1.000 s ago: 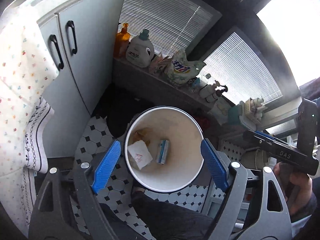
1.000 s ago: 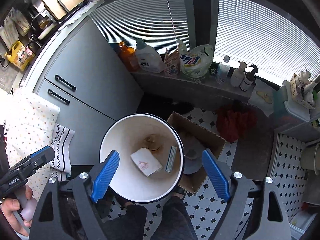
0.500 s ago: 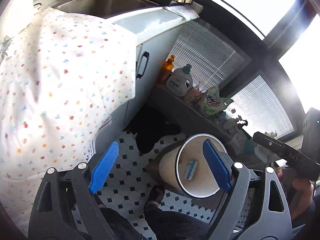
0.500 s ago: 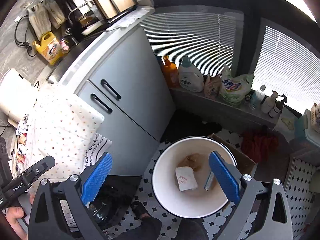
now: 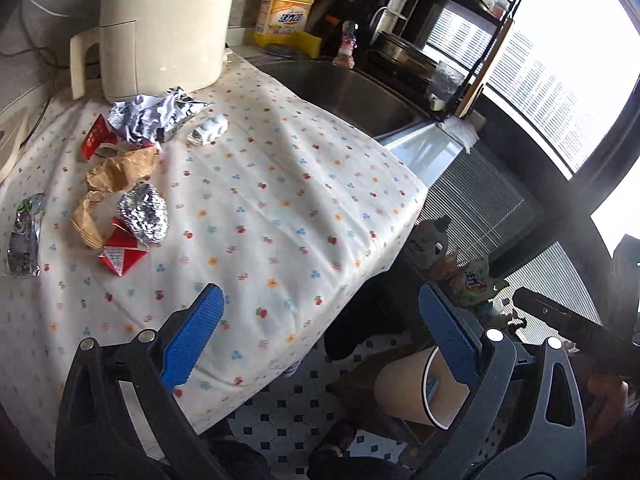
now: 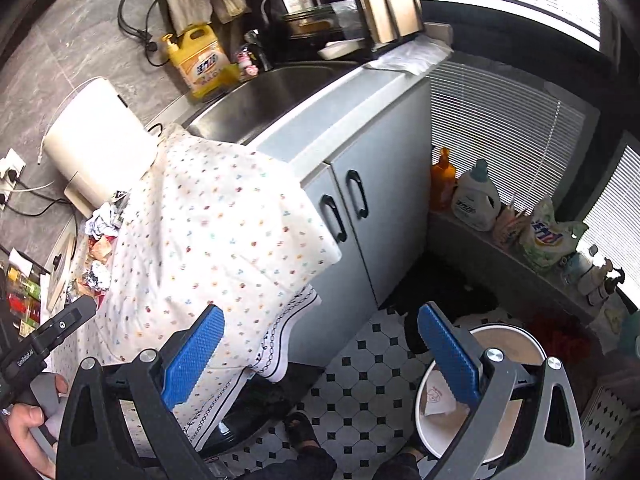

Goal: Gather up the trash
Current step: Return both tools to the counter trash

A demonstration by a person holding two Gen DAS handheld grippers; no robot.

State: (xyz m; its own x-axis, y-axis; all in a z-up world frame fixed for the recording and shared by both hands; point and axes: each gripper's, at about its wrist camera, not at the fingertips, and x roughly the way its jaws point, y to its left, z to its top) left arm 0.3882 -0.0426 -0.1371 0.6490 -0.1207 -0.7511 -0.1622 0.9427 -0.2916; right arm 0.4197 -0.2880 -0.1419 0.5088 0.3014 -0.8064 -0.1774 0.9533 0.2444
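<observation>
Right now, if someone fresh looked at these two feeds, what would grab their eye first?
Probably the pile of trash on the floral tablecloth at the left of the left wrist view: a foil ball, crumpled brown paper and red wrappers below the cream appliance. Next, the white bin on the checkered floor at lower right, already holding paper. Both the left hand-held gripper and right hand-held gripper are open and empty.

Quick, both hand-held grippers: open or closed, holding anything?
Left hand-held gripper: open, holding nothing.
Right hand-held gripper: open, holding nothing.
</observation>
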